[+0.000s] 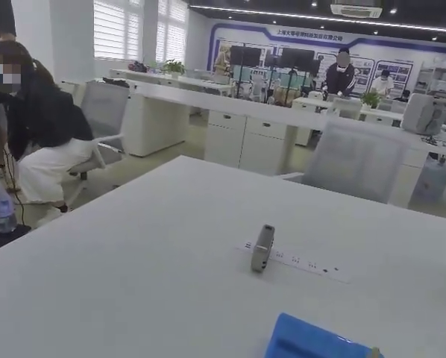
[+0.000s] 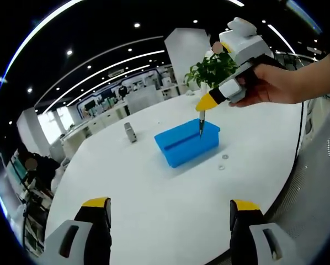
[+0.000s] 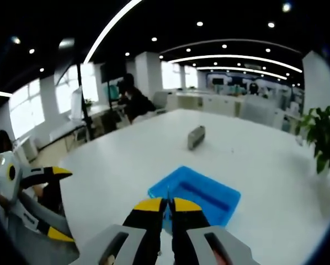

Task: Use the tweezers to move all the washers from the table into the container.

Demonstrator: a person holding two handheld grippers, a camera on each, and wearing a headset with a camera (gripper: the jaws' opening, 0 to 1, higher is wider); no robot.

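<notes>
Fully closed, right hand-held gripper [image 3: 168, 205] clamps tweezers [image 2: 201, 124].

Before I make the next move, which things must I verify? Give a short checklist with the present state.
1. Right gripper shut on tweezers: ok.
2. Tweezers tip above blue container: ok.
3. Tip holds something: cannot tell.
4. All washers in container: not ok, two lie on the table beside it.
5. Left gripper open, away from container: ok.
</notes>
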